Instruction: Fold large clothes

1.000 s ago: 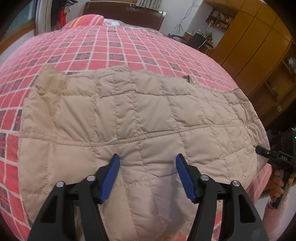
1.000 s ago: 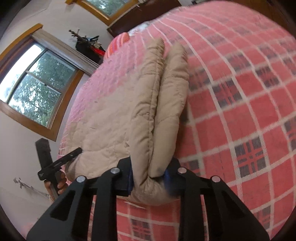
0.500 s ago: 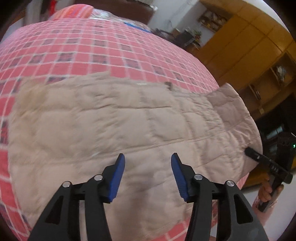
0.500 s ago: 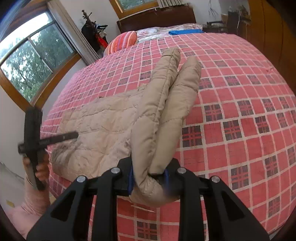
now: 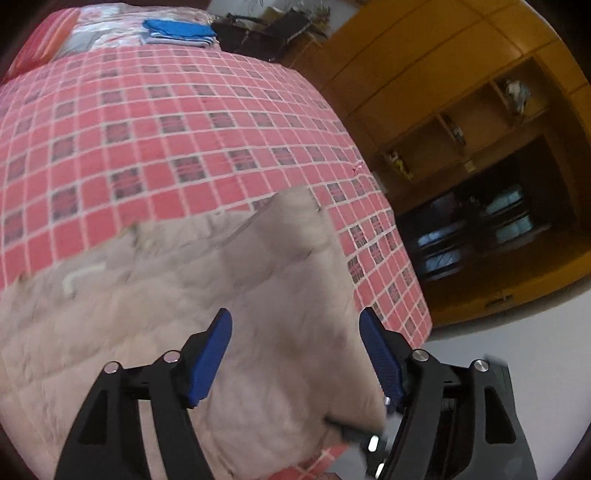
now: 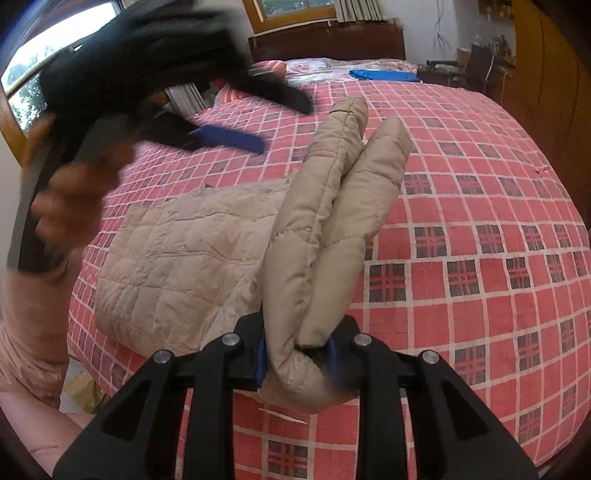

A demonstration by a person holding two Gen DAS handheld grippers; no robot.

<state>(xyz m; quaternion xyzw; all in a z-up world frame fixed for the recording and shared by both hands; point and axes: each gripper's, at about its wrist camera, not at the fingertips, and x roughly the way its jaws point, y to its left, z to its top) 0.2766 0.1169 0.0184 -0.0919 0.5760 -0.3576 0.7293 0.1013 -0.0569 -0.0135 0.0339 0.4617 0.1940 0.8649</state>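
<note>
Beige quilted fabric fills the lower part of both views: the jacket (image 6: 192,243) lies spread on a bed (image 6: 480,206) covered with a red and white checked bedspread, near the bed's front edge and toward its front left corner as the right wrist view shows it. One end of the jacket, doubled into two padded folds (image 6: 332,229), rises off the bedspread and runs up from the right tool (image 6: 297,356). That tool is clamped on the bunched end of the folds, its blue pads pressed against the fabric on both sides, above the front edge of the bed.

The left tool (image 5: 295,354) has its blue-padded fingers spread wide with nothing between them. It hovers above the jacket (image 5: 184,314) close to the bed's front right corner in the left wrist view, where a raised flap (image 5: 295,229) of the jacket stands up from the bedspread (image 5: 166,129). This view is blurred, so I cannot tell whether the fingers touch the fabric. In the right wrist view the same tool appears at upper left, blurred, gripped by a hand (image 6: 70,195) with a pink sleeve (image 6: 33,332) below it.

At the far edge of the bed lie a folded blue cloth (image 5: 181,31) and a striped pillow (image 5: 40,40). Wooden cabinets (image 5: 461,110) stand beyond the bed's right edge.
</note>
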